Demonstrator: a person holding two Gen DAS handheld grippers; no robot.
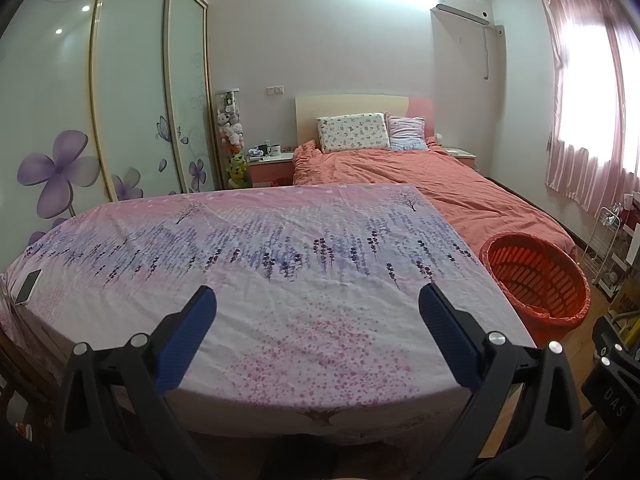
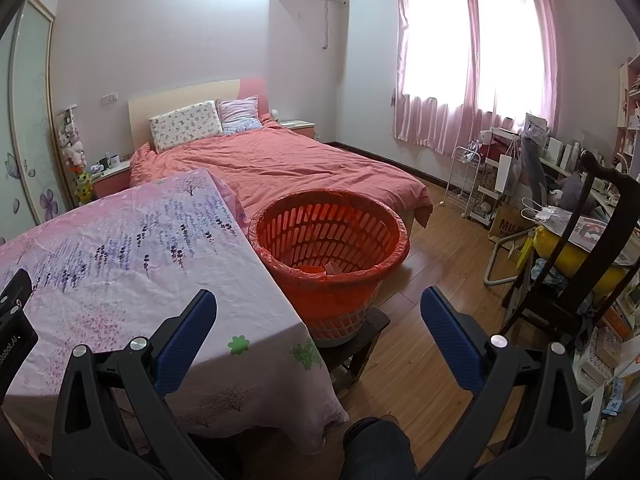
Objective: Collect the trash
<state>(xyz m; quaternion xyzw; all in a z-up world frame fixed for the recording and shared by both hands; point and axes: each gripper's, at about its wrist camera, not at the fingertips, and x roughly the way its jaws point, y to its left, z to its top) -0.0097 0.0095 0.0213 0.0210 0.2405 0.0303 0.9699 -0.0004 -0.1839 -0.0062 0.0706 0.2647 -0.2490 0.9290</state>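
Counter under a pink-and-lavender floral cloth [image 1: 280, 264] fills the left view. Round orange slatted plastic basket [image 2: 332, 240] stands on a dark stool just beside its right edge — a few scraps lie inside. Left tool [image 1: 318, 300] and right tool [image 2: 318, 304] — both released, holding nothing. White phone [image 1: 27, 286] lies at the counter's left edge.

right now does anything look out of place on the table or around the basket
Only one thing: a white-cased smartphone lies at the far left edge of the floral pink tablecloth, close to sliding off. The orange slotted plastic basket sits upright on a dark stool.
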